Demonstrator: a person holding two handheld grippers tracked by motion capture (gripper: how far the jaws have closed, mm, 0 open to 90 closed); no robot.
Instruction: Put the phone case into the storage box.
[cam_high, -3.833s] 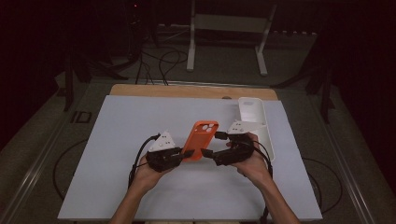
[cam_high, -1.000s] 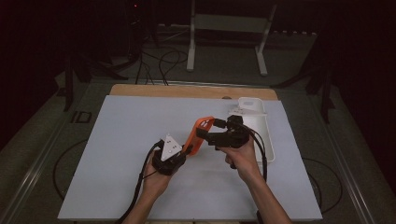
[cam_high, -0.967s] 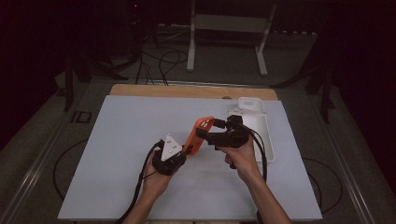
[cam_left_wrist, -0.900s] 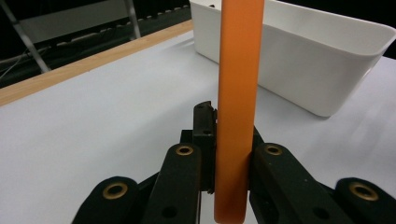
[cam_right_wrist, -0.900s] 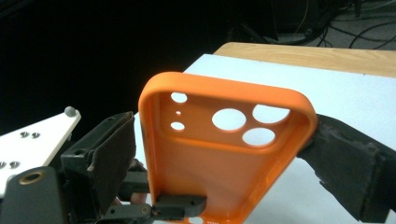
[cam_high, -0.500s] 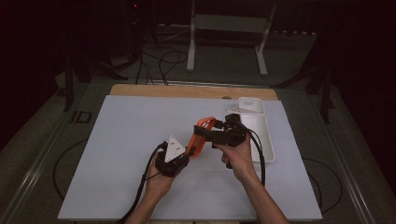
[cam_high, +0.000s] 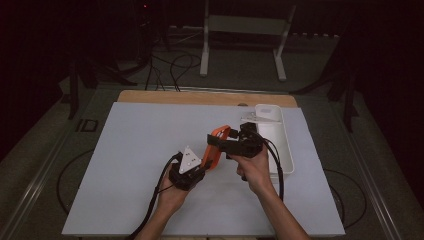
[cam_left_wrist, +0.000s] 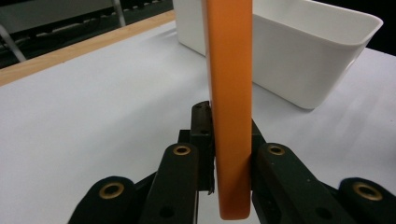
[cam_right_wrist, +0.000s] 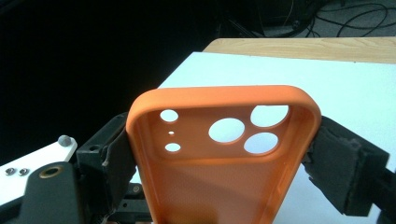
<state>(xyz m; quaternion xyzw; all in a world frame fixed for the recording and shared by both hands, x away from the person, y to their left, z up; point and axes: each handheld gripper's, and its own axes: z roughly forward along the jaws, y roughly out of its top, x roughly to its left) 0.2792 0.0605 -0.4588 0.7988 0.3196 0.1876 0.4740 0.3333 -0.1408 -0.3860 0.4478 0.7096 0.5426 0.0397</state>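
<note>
We hold the orange phone case (cam_high: 216, 147) edge-on between the closed left gripper (cam_high: 200, 167) jaws, right gripper (cam_high: 216, 141) jaws clamping its camera end; opposed pulls may twist it loose.

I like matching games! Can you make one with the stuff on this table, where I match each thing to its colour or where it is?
Things:
1. phone case
2. bin
3. left gripper
4. table mat

Descriptions:
A. pale sheet, covers the table
B. orange, has round holes
C. white, at the right edge
D. black, clamps the case's lower end

Pairs: 1-B, 2-C, 3-D, 4-A
</note>
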